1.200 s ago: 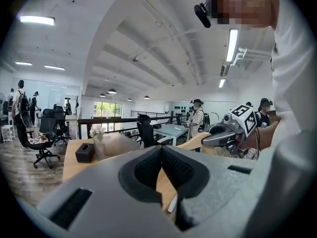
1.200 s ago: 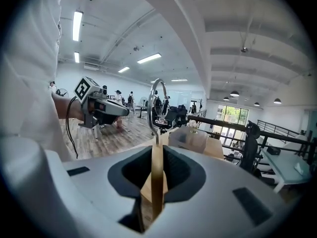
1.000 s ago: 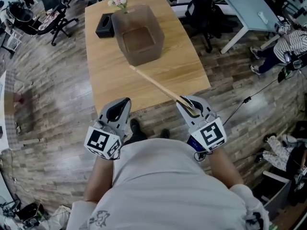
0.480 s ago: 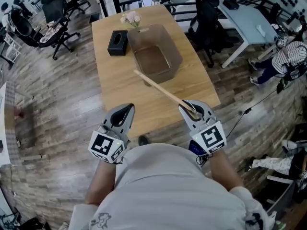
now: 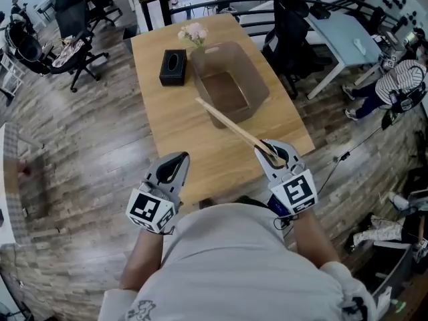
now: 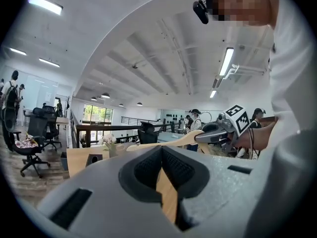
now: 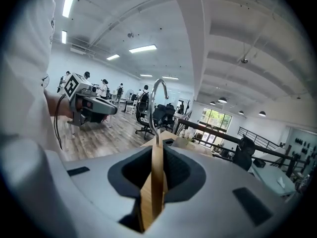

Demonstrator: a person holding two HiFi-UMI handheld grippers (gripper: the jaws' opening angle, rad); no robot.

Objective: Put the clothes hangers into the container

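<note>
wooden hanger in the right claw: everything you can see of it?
Light wooden hanger, a thin flat bar with a curved metal hook rising near the gripped spot. The right claw is shut on it, wood edge-on between the pads. It is held above the table, slanting away toward the translucent container, its far tip appearing over the container's near edge. Nothing else seems to touch it.

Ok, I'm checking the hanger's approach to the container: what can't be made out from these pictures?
Wooden clothes hanger: edge-on in the right gripper view, so its arms hide behind its own near edge.
Hanger tip versus translucent grey plastic container: the head view looks from above, so touching or apart is unclear.
Light wooden table: near corners covered in the head view by the left gripper and right gripper.
</note>
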